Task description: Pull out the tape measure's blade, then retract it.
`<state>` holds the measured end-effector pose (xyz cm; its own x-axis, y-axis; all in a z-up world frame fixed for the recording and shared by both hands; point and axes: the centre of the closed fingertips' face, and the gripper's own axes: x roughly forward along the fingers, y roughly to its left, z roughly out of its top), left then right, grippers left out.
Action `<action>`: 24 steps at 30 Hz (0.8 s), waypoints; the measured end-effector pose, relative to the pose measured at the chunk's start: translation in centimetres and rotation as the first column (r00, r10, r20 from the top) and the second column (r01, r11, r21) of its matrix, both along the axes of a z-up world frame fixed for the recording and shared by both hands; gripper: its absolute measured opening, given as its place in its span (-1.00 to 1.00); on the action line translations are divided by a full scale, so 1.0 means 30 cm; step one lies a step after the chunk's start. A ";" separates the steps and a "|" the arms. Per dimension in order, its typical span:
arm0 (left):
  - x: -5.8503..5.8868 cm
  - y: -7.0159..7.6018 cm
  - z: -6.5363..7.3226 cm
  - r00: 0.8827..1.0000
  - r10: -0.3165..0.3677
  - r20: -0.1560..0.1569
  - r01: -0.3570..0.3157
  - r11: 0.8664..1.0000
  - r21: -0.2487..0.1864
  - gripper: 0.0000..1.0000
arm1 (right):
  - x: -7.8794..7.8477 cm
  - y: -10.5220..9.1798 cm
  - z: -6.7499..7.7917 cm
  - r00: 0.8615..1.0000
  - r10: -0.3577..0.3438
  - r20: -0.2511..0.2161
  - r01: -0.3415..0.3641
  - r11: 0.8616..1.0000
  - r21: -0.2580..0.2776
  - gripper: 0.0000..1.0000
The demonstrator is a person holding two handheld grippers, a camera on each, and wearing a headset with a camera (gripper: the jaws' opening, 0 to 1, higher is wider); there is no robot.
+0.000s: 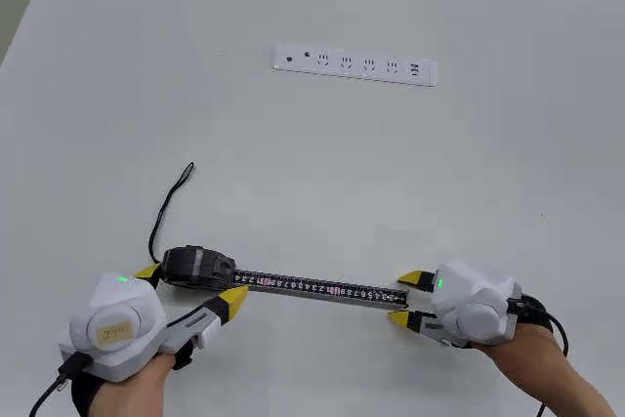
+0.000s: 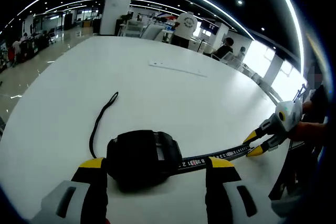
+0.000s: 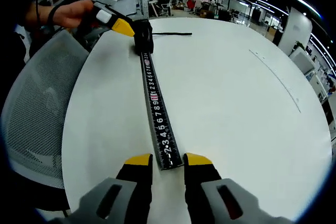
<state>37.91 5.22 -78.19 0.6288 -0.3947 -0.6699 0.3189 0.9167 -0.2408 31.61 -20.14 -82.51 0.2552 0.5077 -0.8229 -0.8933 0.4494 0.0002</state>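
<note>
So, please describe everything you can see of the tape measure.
The tape measure has a black, plastic-looking case lying on the white table. Its dark blade, with pale and red numbers, is pulled out straight, flat on the table. A thin black strap trails from the case. The jaws of the left gripper flank the case, those of the right gripper the blade's end; whether they clamp is unclear.

White digits 2 thru 9 are printed along the black blade (image 3: 160, 124), w/ red marks at the tens; nos. farther up are too small to be read.
</note>
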 end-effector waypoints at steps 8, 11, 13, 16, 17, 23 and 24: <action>0.021 0.006 -0.023 0.996 0.085 -0.017 -0.085 0.996 0.003 0.47 | 0.003 -0.005 0.004 1.000 -0.018 -0.003 0.019 1.000 0.023 -0.68; 0.031 0.009 -0.031 0.992 0.122 -0.023 -0.122 0.993 0.001 0.47 | 0.002 -0.005 0.005 1.000 -0.015 -0.002 0.015 1.000 0.024 -0.68; 0.032 0.009 -0.032 0.992 0.125 -0.024 -0.125 0.992 0.000 0.47 | 0.002 -0.005 0.005 1.000 -0.015 -0.002 0.015 1.000 0.024 -0.69; 0.035 0.011 -0.039 0.989 0.142 -0.030 -0.142 0.990 -0.002 0.47 | 0.002 -0.005 0.005 1.000 -0.015 -0.003 0.015 1.000 0.025 -0.69; 0.037 0.012 -0.042 0.988 0.149 -0.034 -0.150 0.989 -0.003 0.47 | 0.003 -0.006 0.005 1.000 -0.015 -0.003 0.015 1.000 0.025 -0.69; 0.047 0.029 -0.067 0.953 0.300 -0.045 -0.301 0.954 0.001 0.42 | 0.002 -0.003 0.012 1.000 -0.021 -0.005 0.021 0.999 0.035 -0.69; 0.044 0.032 -0.071 0.952 0.302 -0.045 -0.302 0.953 0.010 0.40 | 0.002 -0.005 0.007 1.000 -0.021 -0.005 0.022 0.999 0.035 -0.69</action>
